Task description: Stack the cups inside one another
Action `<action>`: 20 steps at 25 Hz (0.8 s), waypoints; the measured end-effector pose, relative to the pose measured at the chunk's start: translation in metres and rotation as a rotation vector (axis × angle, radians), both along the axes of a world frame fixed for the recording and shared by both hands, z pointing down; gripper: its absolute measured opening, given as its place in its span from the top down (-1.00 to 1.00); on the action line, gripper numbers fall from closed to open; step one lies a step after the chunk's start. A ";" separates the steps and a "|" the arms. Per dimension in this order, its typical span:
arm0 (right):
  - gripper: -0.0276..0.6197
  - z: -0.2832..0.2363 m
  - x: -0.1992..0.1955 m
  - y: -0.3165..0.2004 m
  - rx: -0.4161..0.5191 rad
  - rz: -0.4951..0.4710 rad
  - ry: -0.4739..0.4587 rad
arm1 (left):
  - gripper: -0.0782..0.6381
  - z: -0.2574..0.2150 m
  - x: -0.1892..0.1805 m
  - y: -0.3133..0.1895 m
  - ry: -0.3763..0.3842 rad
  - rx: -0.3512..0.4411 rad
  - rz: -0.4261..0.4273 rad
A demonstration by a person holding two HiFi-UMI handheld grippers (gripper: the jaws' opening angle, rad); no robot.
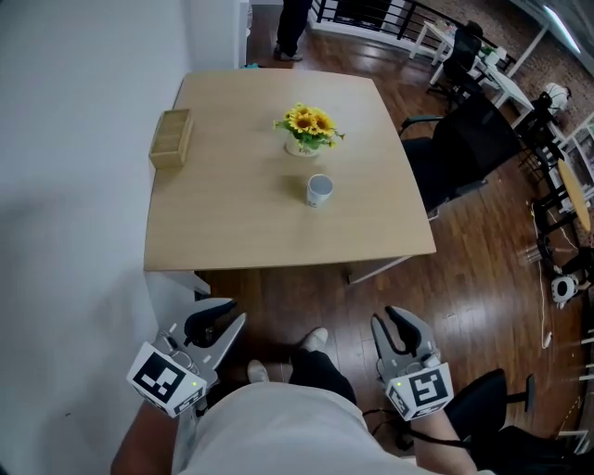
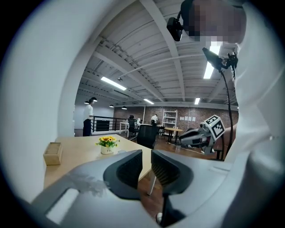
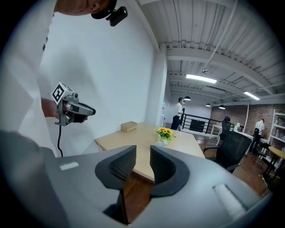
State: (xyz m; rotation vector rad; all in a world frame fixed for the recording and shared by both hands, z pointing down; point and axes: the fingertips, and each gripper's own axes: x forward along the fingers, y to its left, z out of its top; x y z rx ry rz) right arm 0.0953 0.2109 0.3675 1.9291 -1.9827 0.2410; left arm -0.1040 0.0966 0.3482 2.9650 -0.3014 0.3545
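A white cup (image 1: 318, 190) stands alone on the light wooden table (image 1: 232, 232), just in front of the sunflower pot; whether other cups sit inside it I cannot tell. In the right gripper view the same cup (image 3: 160, 143) is small and far off. Both grippers hang over the floor, short of the table's near edge and close to my body. The left gripper (image 1: 221, 312) (image 2: 147, 156) shows a narrow gap between its pads with nothing in it. The right gripper (image 1: 394, 320) (image 3: 143, 153) is open and empty too.
A pot of sunflowers (image 1: 304, 130) and a wooden box (image 1: 172, 137) stand on the table's far half. A white wall runs along the left. Black office chairs (image 1: 464, 148) stand to the right, and a person (image 1: 292, 28) stands beyond the table's far end.
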 end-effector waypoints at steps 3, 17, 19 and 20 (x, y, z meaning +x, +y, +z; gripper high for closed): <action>0.60 -0.012 -0.013 0.010 0.021 -0.010 0.024 | 0.59 -0.008 -0.010 0.012 0.027 -0.006 -0.002; 0.64 -0.025 -0.038 0.059 0.046 0.001 0.067 | 0.58 -0.008 -0.014 0.060 0.017 0.010 0.048; 0.65 -0.024 -0.041 0.067 0.044 0.008 0.066 | 0.58 -0.009 -0.014 0.066 0.026 0.004 0.054; 0.66 -0.023 -0.042 0.070 0.045 0.011 0.066 | 0.58 -0.009 -0.014 0.068 0.029 0.006 0.056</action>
